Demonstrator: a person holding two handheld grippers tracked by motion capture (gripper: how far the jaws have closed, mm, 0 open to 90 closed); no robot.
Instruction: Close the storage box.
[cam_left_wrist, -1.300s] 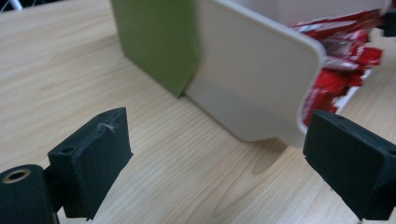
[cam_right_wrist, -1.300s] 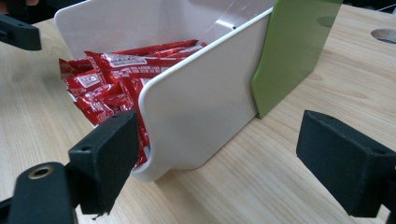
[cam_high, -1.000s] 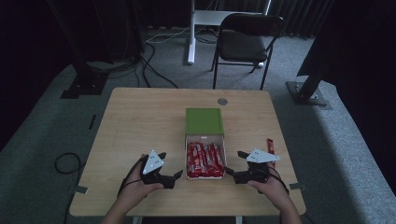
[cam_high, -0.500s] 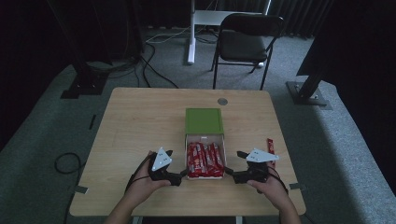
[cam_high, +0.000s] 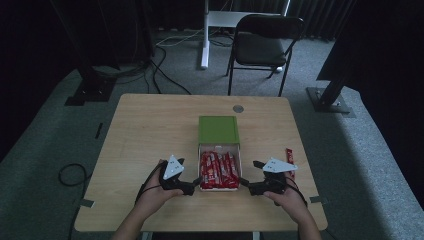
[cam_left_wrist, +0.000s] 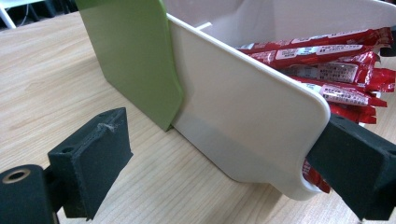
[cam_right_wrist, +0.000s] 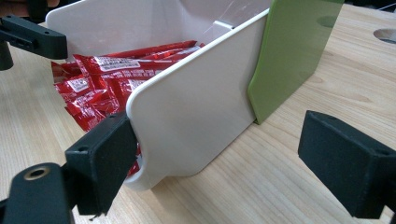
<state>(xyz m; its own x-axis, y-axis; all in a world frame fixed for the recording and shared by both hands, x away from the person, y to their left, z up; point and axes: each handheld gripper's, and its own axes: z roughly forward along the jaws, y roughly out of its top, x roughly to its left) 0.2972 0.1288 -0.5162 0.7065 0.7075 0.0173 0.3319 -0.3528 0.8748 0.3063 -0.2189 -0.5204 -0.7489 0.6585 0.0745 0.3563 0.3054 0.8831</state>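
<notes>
Your left hand-held gripper (cam_high: 196, 181) and right hand-held gripper (cam_high: 245, 182) both stood apart, each straddling a side wall of the white box (cam_high: 219, 188) of red packets (cam_high: 218, 169) near the counter's (cam_high: 150, 130) front edge. Uneven clamping could tip it, spilling packets.

A light wooden counter (cam_high: 150, 130) stands on grey carpet (cam_high: 45, 135) in a dim room with dark surroundings. Beyond it sits a black folding chair (cam_high: 265, 40), beside a white stand leg (cam_high: 204, 35). Black cables (cam_high: 165, 55) trail across the floor, and dark metal stand bases (cam_high: 327, 97) rest at either side.
</notes>
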